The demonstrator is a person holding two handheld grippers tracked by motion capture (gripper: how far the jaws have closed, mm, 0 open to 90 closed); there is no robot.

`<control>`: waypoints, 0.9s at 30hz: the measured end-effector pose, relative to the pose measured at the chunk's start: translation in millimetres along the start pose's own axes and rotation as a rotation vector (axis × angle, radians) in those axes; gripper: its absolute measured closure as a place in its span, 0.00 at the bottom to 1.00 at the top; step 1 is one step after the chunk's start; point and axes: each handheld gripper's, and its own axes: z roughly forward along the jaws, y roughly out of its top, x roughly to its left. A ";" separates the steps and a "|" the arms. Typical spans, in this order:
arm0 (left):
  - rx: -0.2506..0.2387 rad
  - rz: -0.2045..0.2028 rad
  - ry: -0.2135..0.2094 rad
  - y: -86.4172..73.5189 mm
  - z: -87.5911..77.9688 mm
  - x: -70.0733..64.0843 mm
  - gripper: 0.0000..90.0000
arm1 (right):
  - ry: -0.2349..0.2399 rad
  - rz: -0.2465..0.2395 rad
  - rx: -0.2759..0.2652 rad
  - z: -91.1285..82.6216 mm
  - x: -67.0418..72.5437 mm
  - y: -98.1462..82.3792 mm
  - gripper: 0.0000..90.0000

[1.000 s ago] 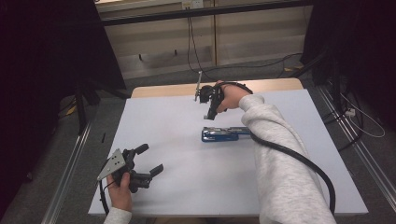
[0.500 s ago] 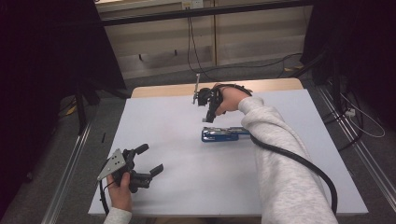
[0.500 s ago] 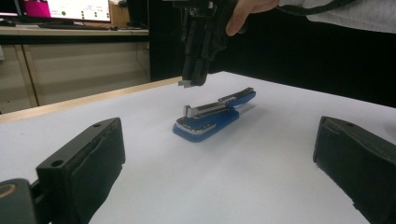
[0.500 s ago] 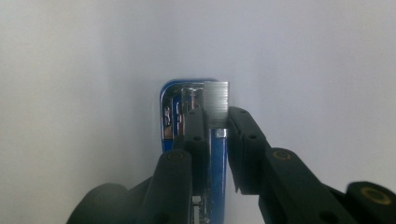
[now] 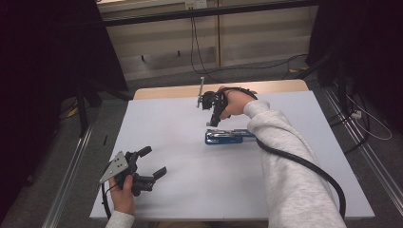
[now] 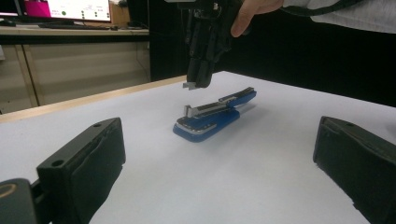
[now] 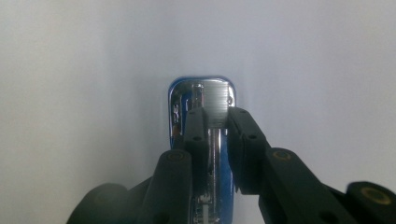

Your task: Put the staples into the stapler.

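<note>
Stapler [image 5: 227, 137]: blue, flat on white counter [image 5: 166, 123], just right of centre, long axis 3 to 9 o'clock.
Right gripper [image 5: 214, 118]: pointing down above stapler's 9 o'clock end, not touching; jaws narrowly apart, nothing clamped.
Left gripper [image 5: 152, 164]: near counter's 7 o'clock corner, well apart from stapler; jaws wide apart, empty.

Table [image 5: 157, 123]: white top w/ a light wood edge showing along the far side, upper centre of the high view. Grey floor [image 5: 57, 156] around it. Lying flat on the white top, just right of centre: blue stapler [image 5: 228, 137], metal top arm, long axis running left-right across the frame. Surface otherwise plain white, no marks.
</note>
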 end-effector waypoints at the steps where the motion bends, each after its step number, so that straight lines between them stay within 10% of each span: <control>1: 0.000 0.000 0.000 0.0 0.0 0.0 0.03 | 0.000 0.000 0.000 0.0 0.0 0.0 0.87; 27: 0.004 0.000 0.000 0.0 0.0 -0.3 0.03 | 0.025 0.013 -0.008 14.3 1.1 -8.1 0.87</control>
